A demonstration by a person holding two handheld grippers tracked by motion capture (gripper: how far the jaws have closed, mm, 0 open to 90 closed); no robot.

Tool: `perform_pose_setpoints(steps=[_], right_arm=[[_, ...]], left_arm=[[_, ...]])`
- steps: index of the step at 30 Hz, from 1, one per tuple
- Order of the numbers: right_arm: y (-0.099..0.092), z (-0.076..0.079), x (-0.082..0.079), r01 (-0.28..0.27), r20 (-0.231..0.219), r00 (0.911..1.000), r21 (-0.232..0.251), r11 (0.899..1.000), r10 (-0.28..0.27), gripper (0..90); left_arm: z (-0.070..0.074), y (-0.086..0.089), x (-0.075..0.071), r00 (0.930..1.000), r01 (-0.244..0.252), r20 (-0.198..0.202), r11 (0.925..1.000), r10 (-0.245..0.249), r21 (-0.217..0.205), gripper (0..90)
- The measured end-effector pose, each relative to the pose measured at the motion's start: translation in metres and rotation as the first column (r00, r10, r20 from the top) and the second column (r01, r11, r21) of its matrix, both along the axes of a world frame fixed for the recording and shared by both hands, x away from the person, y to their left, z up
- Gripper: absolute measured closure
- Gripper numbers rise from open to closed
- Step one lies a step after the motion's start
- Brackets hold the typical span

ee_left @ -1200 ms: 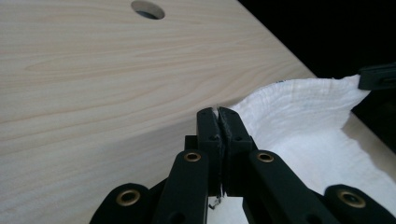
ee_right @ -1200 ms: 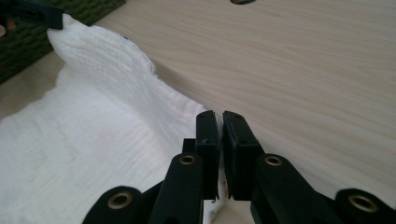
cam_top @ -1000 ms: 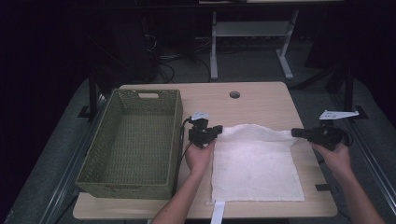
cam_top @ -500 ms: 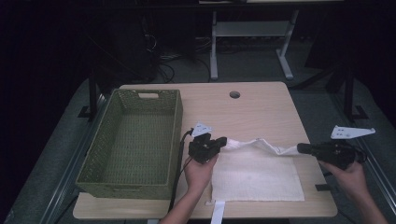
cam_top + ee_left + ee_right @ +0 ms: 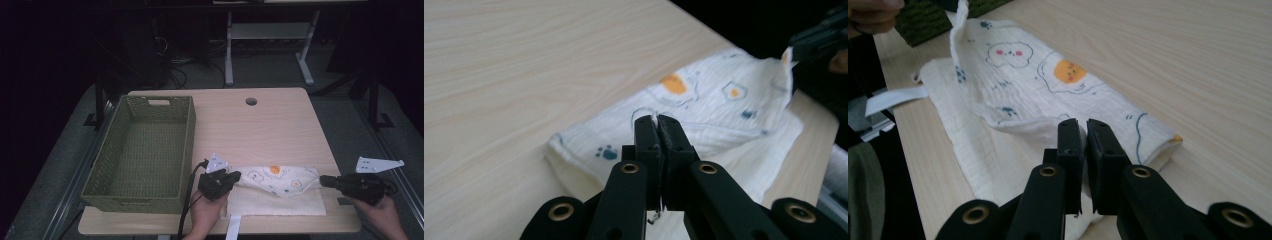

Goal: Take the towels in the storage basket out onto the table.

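The left hand-held gripper (image 5: pixel 235 176) and the right hand-held gripper (image 5: pixel 324 181), each clamping a corner of the printed muslin cloth (image 5: pixel 278 186), are drawing its far edge down toward the lower right bench (image 5: pixel 260 125) edge, nearly completing the fold.

Each tool (image 5: pixel 231 176) is matte black with brass-ringed pivot screws, a grey three-cornered plate on top, and a trailing black cable.

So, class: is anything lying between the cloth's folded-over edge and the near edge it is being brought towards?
Nothing visible. Both tools, left and right, pinch the cloth; only its own bare lower layer lies ahead.
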State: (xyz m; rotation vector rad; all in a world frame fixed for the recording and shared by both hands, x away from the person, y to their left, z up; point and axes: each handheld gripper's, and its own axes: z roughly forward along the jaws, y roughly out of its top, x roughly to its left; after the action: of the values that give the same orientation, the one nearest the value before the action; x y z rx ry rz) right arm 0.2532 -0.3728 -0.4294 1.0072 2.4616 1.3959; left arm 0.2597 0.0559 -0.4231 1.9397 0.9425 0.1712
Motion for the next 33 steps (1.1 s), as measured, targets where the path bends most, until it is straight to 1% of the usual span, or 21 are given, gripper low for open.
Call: perform_pose_setpoints(steps=[2, 3, 5, 6, 7, 8, 11, 14, 16, 17, 21, 23, 24, 25, 26, 28, 30, 31, 32, 33], right_arm=[[0.001, -0.001, -0.003, -0.003, -0.004, 1.0, 0.001, 1.0, 0.003, 84.4], [0.001, -0.002, -0.004, -0.005, -0.005, 1.0, -0.003, 1.0, 0.005, 84.4], [0.002, -0.003, -0.005, -0.013, -0.006, 0.9999, -0.004, 1.0, 0.013, 84.3], [0.003, -0.004, -0.006, -0.014, -0.007, 0.9999, -0.009, 1.0, 0.014, 84.3], [0.003, -0.005, -0.007, -0.018, -0.009, 0.9998, -0.014, 1.0, 0.017, 84.3], [0.004, -0.005, -0.007, -0.017, -0.008, 0.9998, -0.015, 1.0, 0.017, 84.3], [0.005, -0.008, -0.009, -0.029, -0.013, 0.9995, -0.017, 0.999, 0.029, 84.2], [0.006, -0.01, -0.014, -0.037, -0.013, 0.9993, -0.027, 0.999, 0.036, 84.2], [0.007, -0.01, -0.016, -0.038, -0.016, 0.9992, -0.028, 0.999, 0.038, 84.2], [0.007, -0.012, -0.019, -0.044, -0.012, 0.999, -0.034, 0.998, 0.044, 84.0], [0.007, -0.015, -0.027, -0.051, -0.016, 0.9986, -0.04, 0.998, 0.05, 83.6], [0.008, -0.017, -0.029, -0.054, -0.02, 0.9984, -0.054, 0.997, 0.053, 83.5], [0.008, -0.018, -0.03, -0.057, -0.016, 0.9983, -0.063, 0.996, 0.056, 83.3], [0.008, -0.02, -0.03, -0.058, -0.02, 0.9982, -0.065, 0.996, 0.056, 83.2], [0.008, -0.021, -0.03, -0.06, -0.028, 0.9979, -0.057, 0.997, 0.058, 83.3], [0.006, -0.022, -0.031, -0.055, -0.035, 0.998, -0.057, 0.997, 0.053, 82.9], [0.006, -0.022, -0.032, -0.066, -0.042, 0.9971, -0.061, 0.996, 0.064, 82.7], [0.006, -0.022, -0.032, -0.066, -0.042, 0.9971, -0.061, 0.996, 0.064, 82.7], [0.006, -0.023, -0.034, -0.077, -0.051, 0.996, -0.068, 0.995, 0.073, 81.2], [0.006, -0.023, -0.035, -0.081, -0.053, 0.9956, -0.071, 0.994, 0.078, 80.0]], left_arm=[[-0.002, 0.001, -0.002, 1.0, 0.004, -0.003, 0.9999, -0.004, 0.017, 88.3], [-0.002, 0.001, -0.002, 1.0, 0.004, -0.003, 0.9999, -0.004, 0.017, 88.3], [-0.006, 0.002, -0.007, 0.9999, 0.014, -0.009, 0.9995, -0.013, 0.029, 88.4], [-0.007, 0.003, -0.008, 0.9996, 0.027, -0.013, 0.9987, -0.026, 0.043, 88.3], [-0.008, 0.003, -0.009, 0.9994, 0.029, -0.018, 0.999, -0.028, 0.036, 88.2], [-0.011, 0.004, -0.01, 0.9988, 0.036, -0.034, 0.9989, -0.035, 0.031, 88.2], [-0.016, 0.007, -0.014, 0.9985, 0.039, -0.042, 0.9985, -0.037, 0.039, 88.2], [-0.02, 0.01, -0.018, 0.997, 0.042, -0.066, 0.9987, -0.04, 0.029, 88.1], [-0.021, 0.01, -0.019, 0.9968, 0.042, -0.069, 0.9987, -0.04, 0.027, 88.0], [-0.022, 0.01, -0.021, 0.9958, 0.06, -0.071, 0.9977, -0.058, 0.031, 87.8], [-0.023, 0.01, -0.025, 0.9937, 0.083, -0.079, 0.9957, -0.08, 0.04, 87.5], [-0.025, 0.01, -0.026, 0.9901, 0.101, -0.101, 0.9947, -0.098, 0.023, 87.1], [-0.026, 0.01, -0.028, 0.9879, 0.11, -0.112, 0.9936, -0.107, 0.023, 86.8], [-0.026, 0.01, -0.029, 0.9868, 0.115, -0.117, 0.9933, -0.112, 0.016, 85.6], [-0.026, 0.01, -0.03, 0.985, 0.126, -0.12, 0.992, -0.124, 0.007, 85.0], [-0.026, 0.011, -0.033, 0.9808, 0.144, -0.134, 0.9894, -0.141, 0.013, 81.6], [-0.026, 0.014, -0.036, 0.9784, 0.152, -0.141, 0.9884, -0.151, -0.002, 79.5], [-0.026, 0.014, -0.036, 0.9784, 0.152, -0.141, 0.9884, -0.151, -0.002, 77.2], [-0.024, 0.017, -0.039, 0.9772, 0.153, -0.146, 0.988, -0.154, -0.014, 74.5], [-0.022, 0.018, -0.04, 0.977, 0.156, -0.144, 0.9876, -0.157, -0.018, 74.0]])
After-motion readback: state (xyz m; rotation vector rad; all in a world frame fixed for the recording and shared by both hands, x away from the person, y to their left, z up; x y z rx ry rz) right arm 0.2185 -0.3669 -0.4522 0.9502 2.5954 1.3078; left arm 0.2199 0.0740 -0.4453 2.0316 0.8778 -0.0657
